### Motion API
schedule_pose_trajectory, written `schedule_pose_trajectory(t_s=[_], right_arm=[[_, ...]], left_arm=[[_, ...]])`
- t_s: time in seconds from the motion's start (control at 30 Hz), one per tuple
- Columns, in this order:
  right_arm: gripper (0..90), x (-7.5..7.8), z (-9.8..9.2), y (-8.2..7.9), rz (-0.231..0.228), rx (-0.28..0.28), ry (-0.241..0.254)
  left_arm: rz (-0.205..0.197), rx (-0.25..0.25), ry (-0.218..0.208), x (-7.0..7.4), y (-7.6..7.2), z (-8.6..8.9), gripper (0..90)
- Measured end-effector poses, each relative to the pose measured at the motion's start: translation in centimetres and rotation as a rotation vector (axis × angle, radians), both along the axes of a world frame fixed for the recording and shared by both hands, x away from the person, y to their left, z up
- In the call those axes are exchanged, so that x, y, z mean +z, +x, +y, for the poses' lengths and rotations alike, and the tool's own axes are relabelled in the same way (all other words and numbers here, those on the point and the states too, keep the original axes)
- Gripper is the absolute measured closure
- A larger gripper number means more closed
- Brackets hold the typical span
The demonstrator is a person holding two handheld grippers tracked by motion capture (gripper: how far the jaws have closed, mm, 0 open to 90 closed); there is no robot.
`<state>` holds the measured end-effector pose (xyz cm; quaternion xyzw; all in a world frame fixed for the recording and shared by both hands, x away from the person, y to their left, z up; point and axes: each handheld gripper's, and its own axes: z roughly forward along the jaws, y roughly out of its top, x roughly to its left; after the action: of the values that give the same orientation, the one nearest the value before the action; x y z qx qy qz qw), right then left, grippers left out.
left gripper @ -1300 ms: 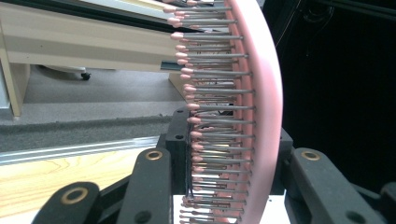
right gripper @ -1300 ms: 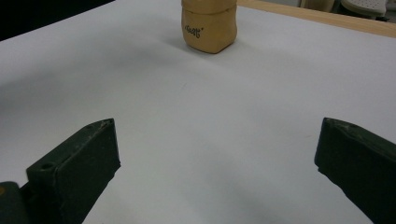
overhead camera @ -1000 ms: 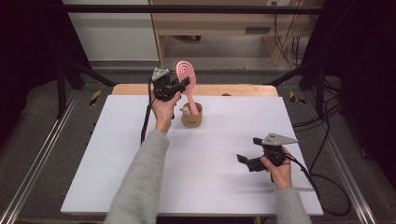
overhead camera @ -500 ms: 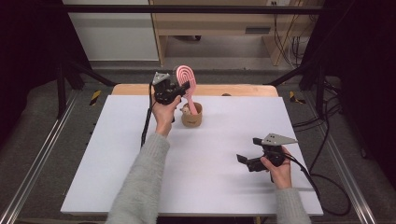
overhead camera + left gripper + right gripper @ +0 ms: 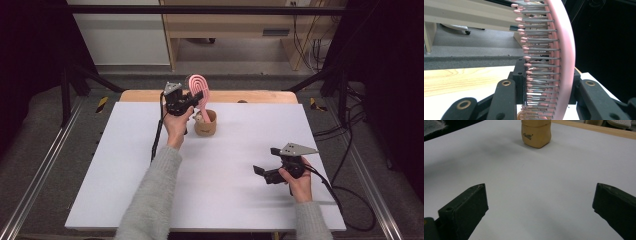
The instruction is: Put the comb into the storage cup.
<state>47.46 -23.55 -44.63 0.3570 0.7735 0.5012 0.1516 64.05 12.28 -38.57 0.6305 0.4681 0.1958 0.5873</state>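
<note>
A pink plastic hairbrush with grey pink-tipped bristles [image 5: 199, 90] stands nearly upright over a small tan cup [image 5: 205, 123] at the far middle of the white tabletop [image 5: 125, 170], its handle reaching down into the cup. The left claw [image 5: 192, 99] pinches the brush just below its oval head, jaws pressed against either side. The right claw [image 5: 259, 171] rests low near the tabletop's front right, well apart from the cup, jaws spread wide with nothing between them.
</note>
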Motion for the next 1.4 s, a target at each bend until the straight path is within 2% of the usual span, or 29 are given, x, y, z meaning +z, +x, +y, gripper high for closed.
schedule_pose_trajectory(t_s=[0.43,0.8,1.4], right_arm=[[0.3,0.0,0.0,0.0,0.0,0.0,0.0],[0.3,-0.1,0.0,0.0,0.002,0.001,-0.001],[0.3,-0.1,0.1,0.1,0.004,0.002,-0.006]], left_arm=[[-0.007,0.017,-0.008,-0.5,0.0,0.4,62.6],[0.0,0.05,0.007,-0.6,0.1,1.2,60.5],[0.013,0.069,0.034,-1.0,-0.1,2.3,56.2]])
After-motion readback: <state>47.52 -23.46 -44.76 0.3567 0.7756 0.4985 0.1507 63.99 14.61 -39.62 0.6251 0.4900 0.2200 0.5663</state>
